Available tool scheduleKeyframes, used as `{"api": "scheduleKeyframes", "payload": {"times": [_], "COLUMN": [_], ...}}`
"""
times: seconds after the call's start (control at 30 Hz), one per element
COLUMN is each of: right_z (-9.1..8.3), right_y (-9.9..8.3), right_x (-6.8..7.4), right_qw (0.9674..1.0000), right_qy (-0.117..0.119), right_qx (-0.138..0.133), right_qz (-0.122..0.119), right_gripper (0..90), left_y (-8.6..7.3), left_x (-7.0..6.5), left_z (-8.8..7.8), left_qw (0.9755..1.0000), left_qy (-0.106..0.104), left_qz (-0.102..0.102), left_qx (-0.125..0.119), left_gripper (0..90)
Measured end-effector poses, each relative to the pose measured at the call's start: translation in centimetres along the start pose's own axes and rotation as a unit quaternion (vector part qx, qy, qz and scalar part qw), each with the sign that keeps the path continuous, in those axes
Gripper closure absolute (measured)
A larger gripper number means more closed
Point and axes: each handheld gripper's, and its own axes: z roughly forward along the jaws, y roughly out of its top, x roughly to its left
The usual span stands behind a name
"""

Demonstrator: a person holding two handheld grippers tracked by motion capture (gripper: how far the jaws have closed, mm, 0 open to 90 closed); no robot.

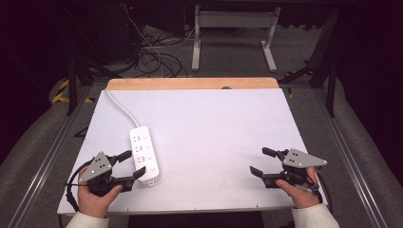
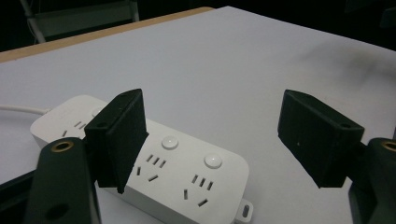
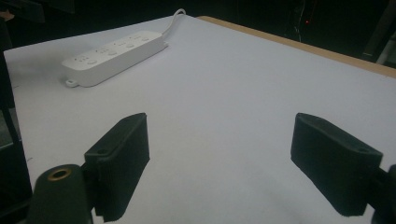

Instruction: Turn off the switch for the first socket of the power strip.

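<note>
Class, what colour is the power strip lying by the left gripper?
White; the power strip shows best in the left gripper view.

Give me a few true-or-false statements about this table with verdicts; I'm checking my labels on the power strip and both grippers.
1. The power strip lies on the white table near the left gripper. True.
2. The left gripper is clamped on the power strip. False: its jaws stand open, with nothing pressed between them.
3. A plug sits in one of the strip's sockets. False: the sockets in view are all free.
4. The right gripper is open and holds nothing. True.
5. The strip's white cable runs toward the table's far edge. True.
</note>
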Motion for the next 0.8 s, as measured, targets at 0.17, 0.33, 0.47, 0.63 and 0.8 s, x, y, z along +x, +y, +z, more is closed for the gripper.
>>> {"api": "scheduleKeyframes", "payload": {"times": [0.17,0.33,0.47,0.63,0.8], "right_z": [0.07,0.21,0.23,0.29,0.36], "right_y": [-0.05,-0.05,0.0,-0.07,-0.18], "right_x": [0.1,0.24,0.35,0.34,0.29], "right_qw": [1.0,0.9999,0.9998,0.9998,0.9998], "right_qy": [0.003,0.01,0.012,0.013,0.016], "right_qx": [-0.001,0.001,-0.001,0.003,0.006], "right_qz": [-0.008,-0.014,-0.016,-0.014,-0.013], "right_gripper": [20.4,20.9,20.9,20.9,20.9], "left_y": [0.09,0.21,0.35,0.42,0.53], "left_x": [-0.05,-0.14,-0.27,-0.3,-0.2], "left_z": [-0.04,-0.04,-0.08,-0.09,-0.15], "left_qw": [1.0,0.9998,0.9996,0.9999,0.9999], "left_qy": [0.003,0.008,0.012,0.004,0.0], "left_qz": [-0.003,0.017,0.024,0.01,0.0], "left_qx": [0.001,0.009,0.01,0.011,0.012], "left_gripper": [25.1,26.4,26.0,26.0,26.4]}}
